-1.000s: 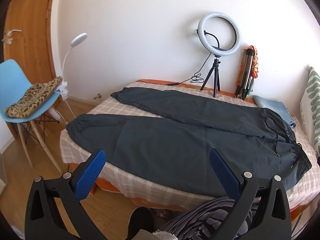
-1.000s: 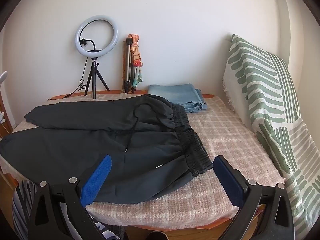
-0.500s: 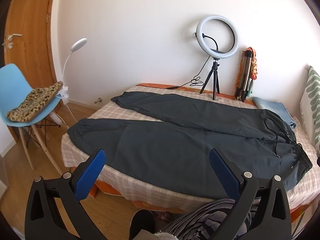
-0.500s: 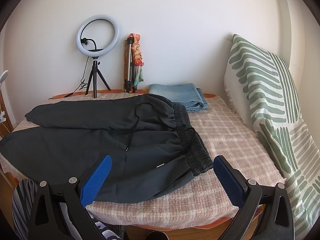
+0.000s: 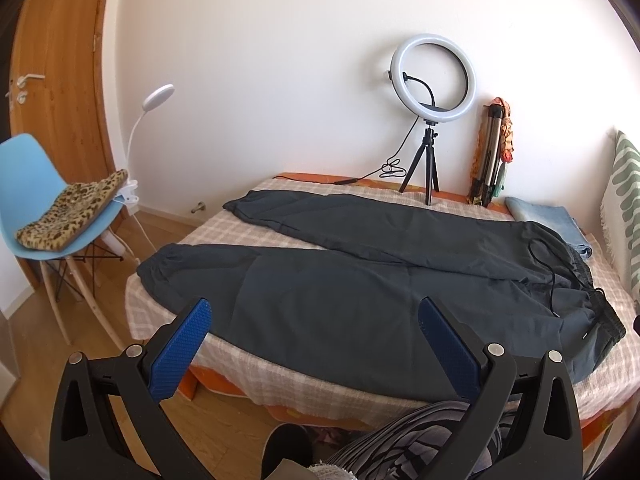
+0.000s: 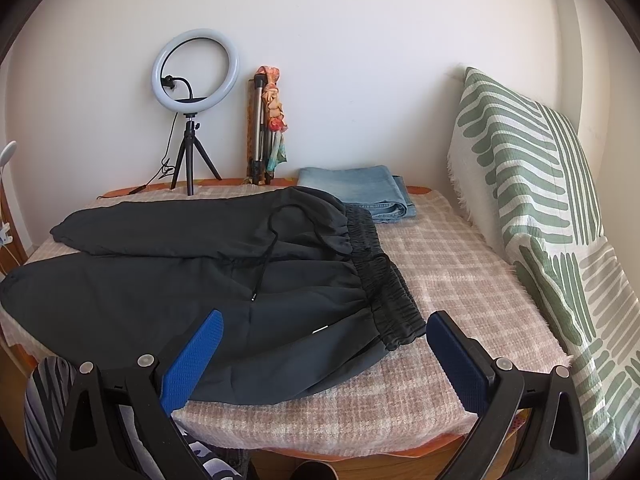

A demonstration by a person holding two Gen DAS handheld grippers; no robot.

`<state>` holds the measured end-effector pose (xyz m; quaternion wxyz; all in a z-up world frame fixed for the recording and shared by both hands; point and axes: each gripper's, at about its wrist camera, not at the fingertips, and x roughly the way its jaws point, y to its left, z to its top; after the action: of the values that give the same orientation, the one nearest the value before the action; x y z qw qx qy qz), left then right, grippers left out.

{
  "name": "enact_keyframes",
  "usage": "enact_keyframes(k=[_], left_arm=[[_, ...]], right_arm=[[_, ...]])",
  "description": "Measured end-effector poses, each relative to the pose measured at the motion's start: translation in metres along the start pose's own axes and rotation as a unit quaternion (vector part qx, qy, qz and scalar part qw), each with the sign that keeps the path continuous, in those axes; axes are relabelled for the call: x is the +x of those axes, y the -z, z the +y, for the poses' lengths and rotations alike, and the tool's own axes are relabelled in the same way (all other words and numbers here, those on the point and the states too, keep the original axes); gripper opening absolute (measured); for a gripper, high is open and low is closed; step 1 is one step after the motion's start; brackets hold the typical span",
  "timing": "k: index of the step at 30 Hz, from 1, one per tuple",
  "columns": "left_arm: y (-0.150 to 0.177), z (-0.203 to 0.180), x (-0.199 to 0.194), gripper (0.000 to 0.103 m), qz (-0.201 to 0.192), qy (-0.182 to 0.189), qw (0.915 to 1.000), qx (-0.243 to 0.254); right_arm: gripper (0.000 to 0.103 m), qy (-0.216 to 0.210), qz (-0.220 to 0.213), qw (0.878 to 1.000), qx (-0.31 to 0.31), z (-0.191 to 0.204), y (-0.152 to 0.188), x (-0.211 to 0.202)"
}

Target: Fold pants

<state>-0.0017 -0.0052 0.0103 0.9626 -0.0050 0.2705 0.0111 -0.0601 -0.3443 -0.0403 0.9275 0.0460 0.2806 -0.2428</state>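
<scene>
Both tongs, left (image 5: pixel 314 334) and right (image 6: pixel 324 346), have risen slightly (both spread, holding nothing); pants (image 5: pixel 360 280) lie flat ahead on the bed (image 6: pixel 452 264).

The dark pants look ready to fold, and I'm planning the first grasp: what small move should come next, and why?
Probably lower the right gripper onto the near waistband corner and the left gripper toward the near leg's cuff. The dark pants lie flat and unfolded on the checked bedspread, legs spread apart, and both grippers are open, holding nothing, short of the cloth.
</scene>
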Motion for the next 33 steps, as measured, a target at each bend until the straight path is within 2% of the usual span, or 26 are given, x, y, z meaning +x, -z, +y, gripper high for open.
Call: enact_keyframes(k=[33], left_arm=[[0.0015, -0.0004, 0.0009, 0.103, 0.001, 0.002, 1.0, 0.002]], right_arm=[[0.103, -0.003, 0.002, 1.0, -0.002, 0.0052, 0.0033, 0.0008]])
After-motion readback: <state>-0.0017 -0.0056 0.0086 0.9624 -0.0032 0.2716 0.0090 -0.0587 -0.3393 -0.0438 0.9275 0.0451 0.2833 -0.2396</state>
